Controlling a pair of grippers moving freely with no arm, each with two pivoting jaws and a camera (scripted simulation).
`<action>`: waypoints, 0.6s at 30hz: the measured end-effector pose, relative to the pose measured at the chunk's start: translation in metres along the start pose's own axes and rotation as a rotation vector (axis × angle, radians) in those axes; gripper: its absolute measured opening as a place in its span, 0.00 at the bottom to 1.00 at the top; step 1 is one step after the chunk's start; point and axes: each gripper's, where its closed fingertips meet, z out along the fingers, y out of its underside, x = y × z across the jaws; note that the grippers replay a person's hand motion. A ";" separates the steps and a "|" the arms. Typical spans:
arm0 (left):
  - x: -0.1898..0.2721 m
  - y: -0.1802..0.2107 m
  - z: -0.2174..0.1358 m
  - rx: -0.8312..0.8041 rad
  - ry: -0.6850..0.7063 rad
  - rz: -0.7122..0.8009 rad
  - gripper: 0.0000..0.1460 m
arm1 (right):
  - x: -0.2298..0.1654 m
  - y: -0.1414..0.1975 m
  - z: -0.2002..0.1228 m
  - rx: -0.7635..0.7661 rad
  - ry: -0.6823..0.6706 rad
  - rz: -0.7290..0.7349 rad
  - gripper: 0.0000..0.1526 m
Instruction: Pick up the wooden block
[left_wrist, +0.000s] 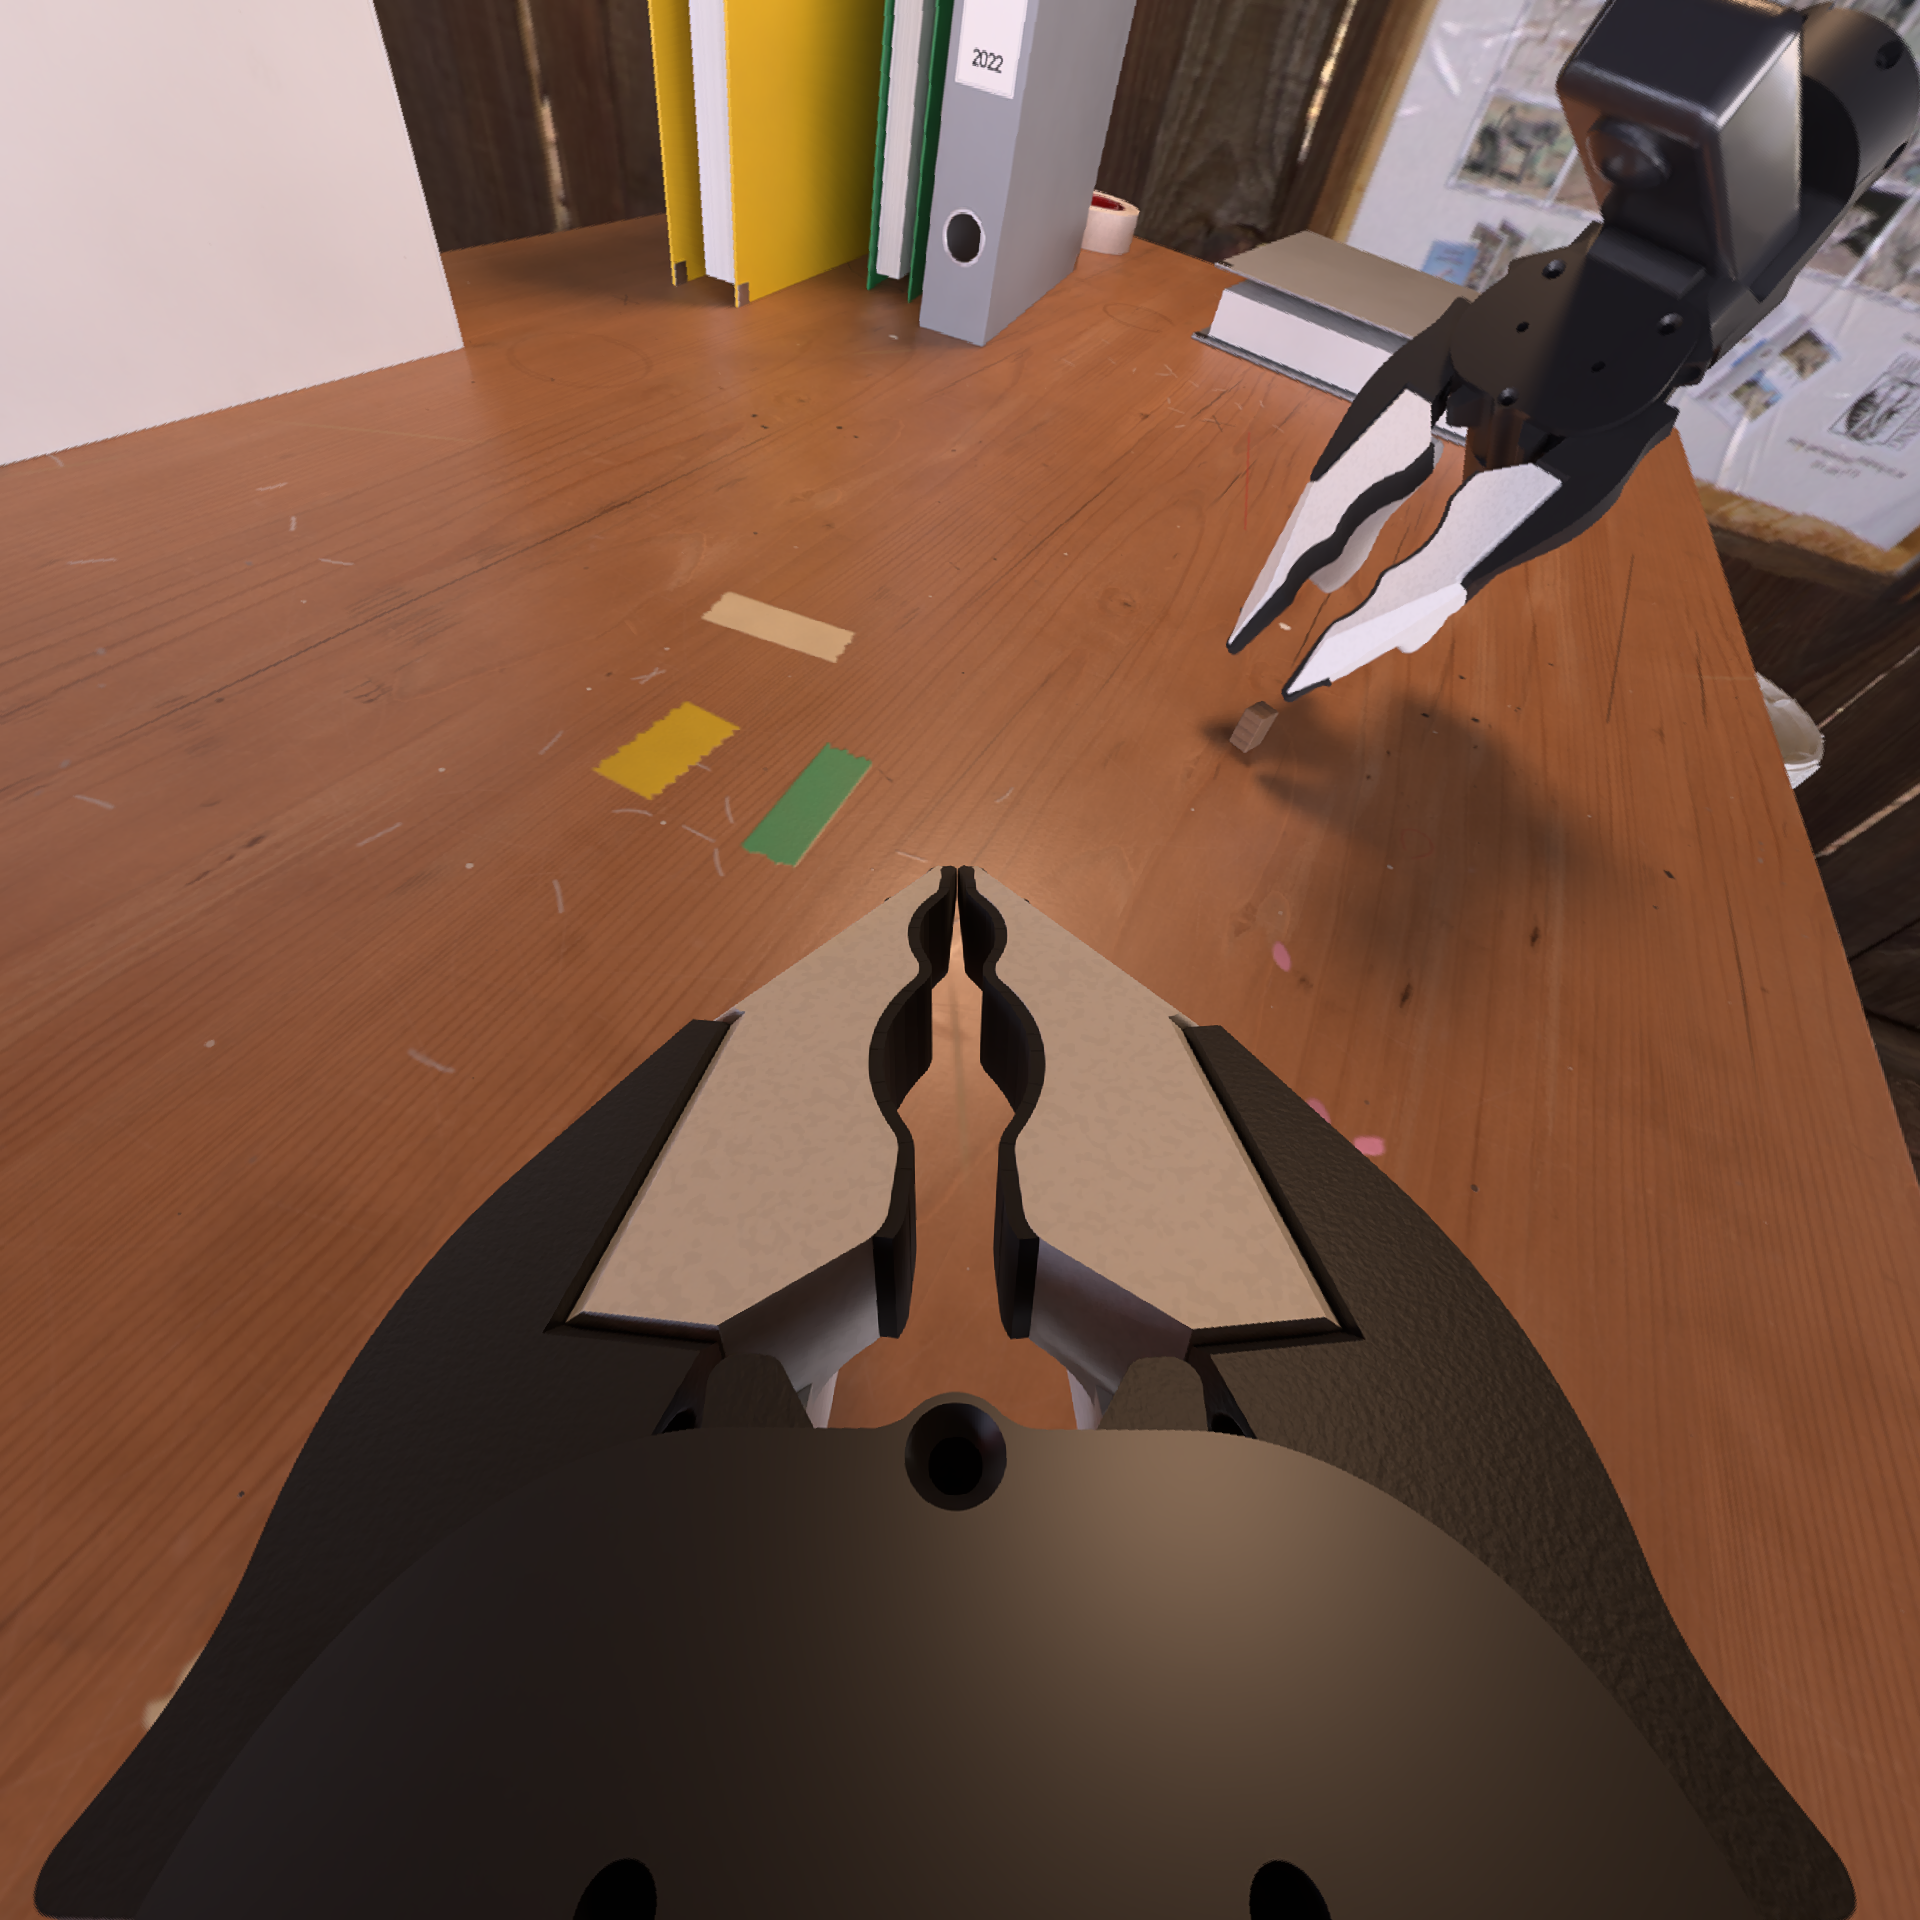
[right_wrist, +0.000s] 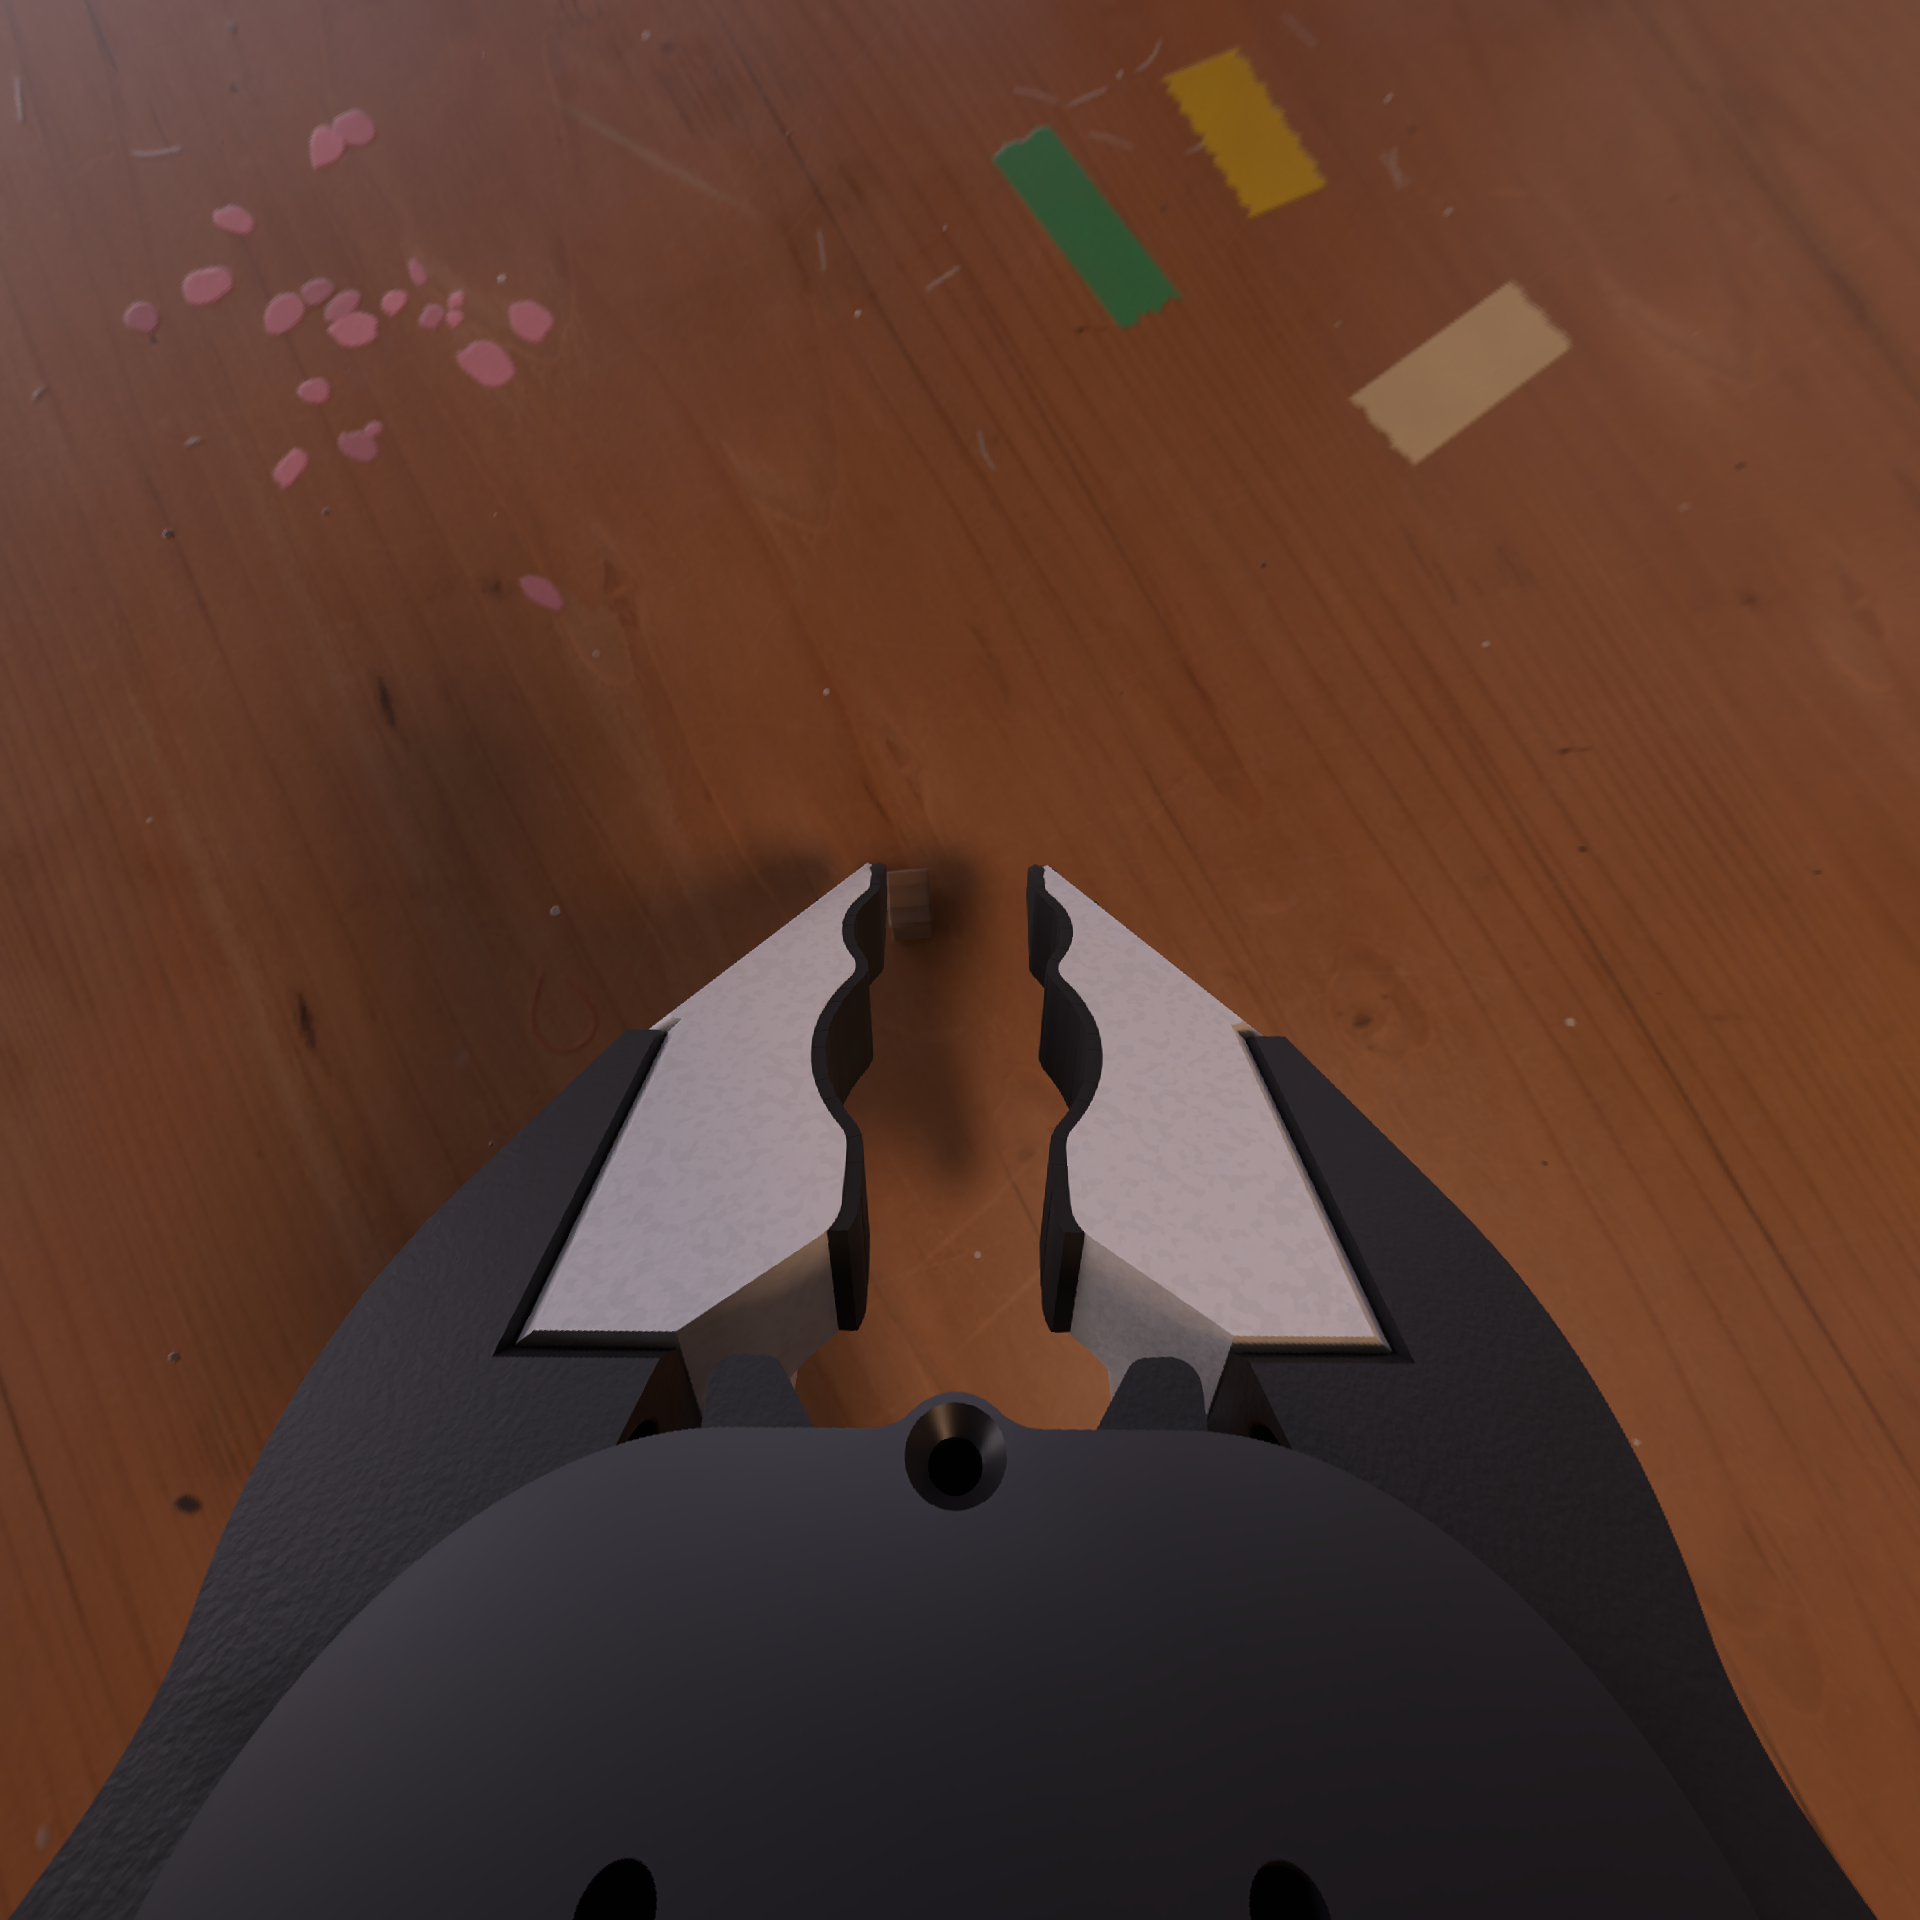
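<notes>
A small wooden block (left_wrist: 1253, 724) lies on the brown wooden desk (left_wrist: 416, 935), right of centre. My right gripper (left_wrist: 1262, 670) hovers just above it, tilted down, jaws open. In the right wrist view the block (right_wrist: 910, 902) lies on the desk between the fingertips of the right gripper (right_wrist: 956, 883), close to the left one, not gripped. My left gripper (left_wrist: 956, 878) is shut and empty, low over the desk in front of the tape strips, well left of the block.
Beige (left_wrist: 779, 625), yellow (left_wrist: 665, 750) and green (left_wrist: 808, 803) tape strips lie mid-desk. Binders (left_wrist: 977, 177) and folders (left_wrist: 769, 135) stand at the back, with a tape roll (left_wrist: 1112, 220) and a book (left_wrist: 1320, 307). Pink spots (right_wrist: 353, 322) mark the desk. The desk's right edge is near.
</notes>
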 end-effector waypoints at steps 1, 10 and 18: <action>-0.001 0.000 0.000 0.001 -0.002 -0.002 0.00 | -0.001 0.002 0.002 -0.011 -0.013 0.001 0.18; -0.003 0.001 -0.001 0.001 -0.004 -0.018 0.02 | -0.009 0.016 0.016 -0.145 -0.073 -0.056 0.18; -0.003 0.003 0.000 -0.008 0.002 -0.022 0.03 | -0.009 0.019 0.018 -0.160 -0.104 -0.030 0.15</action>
